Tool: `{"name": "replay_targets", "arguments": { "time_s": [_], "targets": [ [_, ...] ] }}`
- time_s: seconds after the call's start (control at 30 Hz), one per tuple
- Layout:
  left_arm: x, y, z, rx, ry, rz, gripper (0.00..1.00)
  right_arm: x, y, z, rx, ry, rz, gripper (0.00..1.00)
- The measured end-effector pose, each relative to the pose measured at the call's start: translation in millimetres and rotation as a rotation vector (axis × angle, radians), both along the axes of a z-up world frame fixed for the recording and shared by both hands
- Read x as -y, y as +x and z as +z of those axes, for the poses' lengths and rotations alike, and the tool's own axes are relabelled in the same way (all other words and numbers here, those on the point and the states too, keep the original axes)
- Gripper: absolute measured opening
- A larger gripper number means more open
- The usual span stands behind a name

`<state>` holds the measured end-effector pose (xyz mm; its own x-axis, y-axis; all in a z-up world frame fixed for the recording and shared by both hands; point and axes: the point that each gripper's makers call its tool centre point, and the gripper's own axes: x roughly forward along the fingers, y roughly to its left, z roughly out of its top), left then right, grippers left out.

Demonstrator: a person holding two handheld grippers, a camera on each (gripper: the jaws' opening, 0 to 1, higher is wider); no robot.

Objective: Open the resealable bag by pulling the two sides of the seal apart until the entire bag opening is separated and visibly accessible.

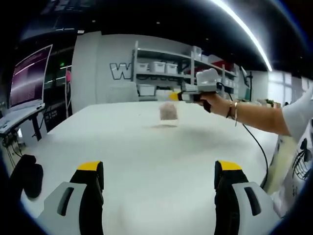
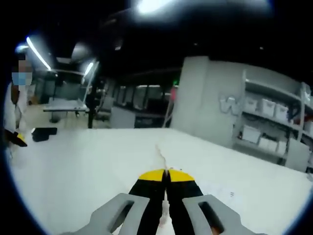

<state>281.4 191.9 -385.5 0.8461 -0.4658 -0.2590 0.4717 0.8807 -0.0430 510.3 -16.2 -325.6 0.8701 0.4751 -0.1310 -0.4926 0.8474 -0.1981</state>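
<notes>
Left gripper [image 1: 159,183]: jaws stand wide apart at the bottom of the left gripper view, holding nothing, poised low over the bare near part of the surface [image 1: 146,147].
Black object [image 1: 28,175]: lies at the near left edge of the surface; its identity cannot be told.
Right gripper [image 2: 166,175]: jaws pressed together, yellow tips meeting. A thin pale edge [image 2: 161,155] rises from between the tips in the right gripper view, judged to be the bag's top held edge-on.
Resealable bag [image 1: 168,113]: hangs blurred above the far middle of the surface, well apart from the left gripper. It sits just beside the yellow tip of the right gripper [image 1: 174,96], which enters the left gripper view from the right in the person's hand [image 1: 211,100].
Bag contents: pale pinkish, too blurred to identify.
Shelving [image 1: 166,73]: stands beyond the surface with white bins.
Progress: judged early. One side of the bag appears held. The seal shows no visible separation.
Remaining: the left gripper must reach the bag, take the opposite side of the seal, and both must pull apart until the opening is fully exposed.
</notes>
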Motion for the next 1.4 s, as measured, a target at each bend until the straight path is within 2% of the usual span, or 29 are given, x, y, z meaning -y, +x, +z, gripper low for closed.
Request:
{"name": "replay_targets", "arguments": {
  "time_s": [0.5, 0.63, 0.9, 1.4],
  "targets": [
    [1.6, -2.3, -0.6, -0.005, 0.006, -0.002, 0.93, -1.5, -16.3, 5.0, 0.008, 0.046, 0.031, 0.0],
    [2.6, -2.9, 0.5, -0.003, 0.01, -0.005, 0.93, 1.1, -14.4, 5.5, 0.01, 0.052, 0.032, 0.0],
    [6.2, -5.4, 1.8, -0.003, 0.014, -0.012, 0.93, 11.6, -24.1, 9.2, 0.008, 0.089, 0.028, 0.0],
    [14.3, -7.9, 5.5, 0.005, 0.022, -0.027, 0.93, 22.6, -38.0, 9.4, 0.013, 0.106, 0.033, 0.0]
  ]
}}
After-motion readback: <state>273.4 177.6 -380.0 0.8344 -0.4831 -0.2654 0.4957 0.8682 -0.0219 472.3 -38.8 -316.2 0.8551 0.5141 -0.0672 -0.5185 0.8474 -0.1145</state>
